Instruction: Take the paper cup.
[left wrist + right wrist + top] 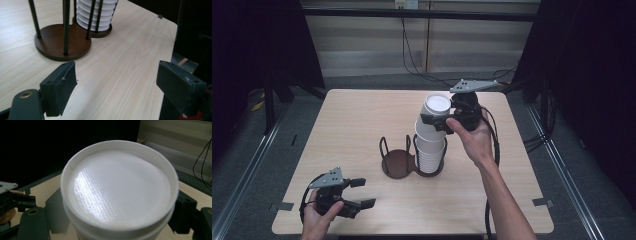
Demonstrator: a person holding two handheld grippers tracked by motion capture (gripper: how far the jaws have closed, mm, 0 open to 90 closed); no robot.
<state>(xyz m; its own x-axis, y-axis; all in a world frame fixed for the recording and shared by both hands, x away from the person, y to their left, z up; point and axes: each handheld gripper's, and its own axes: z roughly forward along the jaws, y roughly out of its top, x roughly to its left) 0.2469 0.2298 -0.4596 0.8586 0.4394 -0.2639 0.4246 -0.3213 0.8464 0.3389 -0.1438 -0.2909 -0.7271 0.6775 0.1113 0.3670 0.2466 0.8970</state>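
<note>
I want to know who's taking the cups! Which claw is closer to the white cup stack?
Right. The right claw is around the top of the cup stack; the left claw sits open near the table's front edge, far away.

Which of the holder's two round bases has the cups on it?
The right base, under the cup stack the right gripper grips; the left base is bare.

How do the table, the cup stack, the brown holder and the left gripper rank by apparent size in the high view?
1. table
2. cup stack
3. brown holder and left gripper: these look about alike, and the gripper lies nearer the camera, so I leave them unranked.
</note>
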